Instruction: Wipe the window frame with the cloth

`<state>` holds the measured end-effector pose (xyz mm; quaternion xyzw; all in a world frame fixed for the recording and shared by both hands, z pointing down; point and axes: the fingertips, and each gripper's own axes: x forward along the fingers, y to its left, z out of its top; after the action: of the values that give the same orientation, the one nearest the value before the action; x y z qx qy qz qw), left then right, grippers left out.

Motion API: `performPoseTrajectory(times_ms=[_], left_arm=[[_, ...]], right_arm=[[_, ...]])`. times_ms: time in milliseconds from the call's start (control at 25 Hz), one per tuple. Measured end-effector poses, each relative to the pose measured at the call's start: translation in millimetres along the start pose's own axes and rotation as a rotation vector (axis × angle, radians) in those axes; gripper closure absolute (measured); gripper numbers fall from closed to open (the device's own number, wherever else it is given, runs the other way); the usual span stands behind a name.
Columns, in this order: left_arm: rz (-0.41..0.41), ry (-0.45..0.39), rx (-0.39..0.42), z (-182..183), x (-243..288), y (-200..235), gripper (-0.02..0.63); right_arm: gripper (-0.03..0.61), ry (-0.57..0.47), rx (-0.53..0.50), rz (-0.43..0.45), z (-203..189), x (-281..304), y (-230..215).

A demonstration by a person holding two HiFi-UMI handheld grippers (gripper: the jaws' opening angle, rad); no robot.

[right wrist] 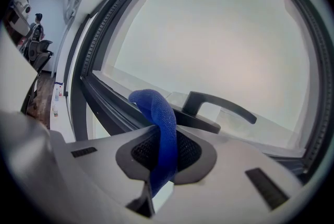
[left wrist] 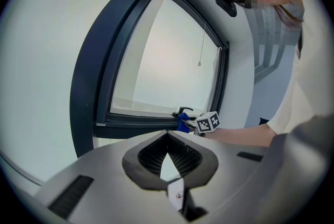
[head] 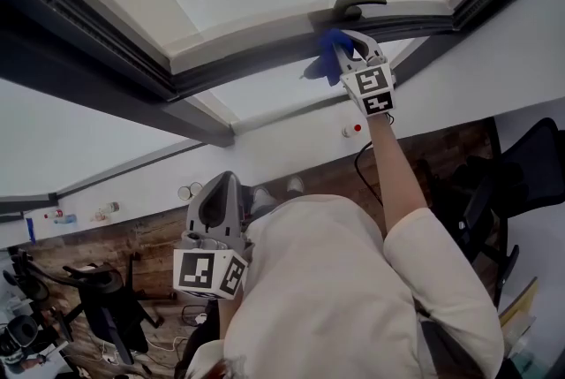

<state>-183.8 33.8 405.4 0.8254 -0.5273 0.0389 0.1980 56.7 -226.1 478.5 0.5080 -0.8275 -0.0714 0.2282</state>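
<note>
Your right gripper (head: 344,50) is clamped on the cloth (head: 323,59), which is pressed to the frame (head: 238,66) just beside the handle (head: 360,6). Your left gripper (left wrist: 175,192) is closed and empty. If you wipe toward the handle, the cloth may snag on it and pull free.

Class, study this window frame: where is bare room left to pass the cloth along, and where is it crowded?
Free: the dark frame rail stretching left from the blue cloth to the frame corner, and the pale strip between that rail and the glass. Crowded: beside the window handle, where the right gripper holds the cloth at the rail.
</note>
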Motion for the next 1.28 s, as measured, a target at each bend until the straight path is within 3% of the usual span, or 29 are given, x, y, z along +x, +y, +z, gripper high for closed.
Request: performPoseTrajectory(times_ms=[200, 280, 360, 600, 760, 880, 1000, 1280], left_arm=[[0.038, -0.006, -0.011, -1, -11, 15, 0.606], [0.061, -0.003, -0.021, -3, -17, 25, 0.606], [0.082, -0.002, -0.033, -3, -25, 36, 0.605], [0.123, -0.005, -0.036, 8, -48, 69, 0.605], [0.161, 0.000, -0.036, 16, -68, 96, 0.605], [0.186, 0.003, -0.040, 19, -80, 114, 0.606], [0.201, 0.011, -0.044, 19, -88, 129, 0.605], [0.198, 0.020, -0.046, 20, -93, 146, 0.606]], right_arm=[[0.534, 0.018, 0.104, -0.087, 2, -3, -3], [0.534, -0.018, 0.151, -0.072, 11, -6, 17], [0.534, -0.059, 0.165, 0.007, 23, -6, 60], [0.534, -0.100, 0.096, 0.365, 64, 22, 229], [0.534, -0.116, 0.114, 0.480, 93, 38, 301], [0.534, -0.197, 0.085, 0.496, 124, 44, 326], [0.534, -0.258, 0.031, 0.456, 143, 54, 332], [0.534, -0.241, -0.080, 0.356, 144, 73, 325]])
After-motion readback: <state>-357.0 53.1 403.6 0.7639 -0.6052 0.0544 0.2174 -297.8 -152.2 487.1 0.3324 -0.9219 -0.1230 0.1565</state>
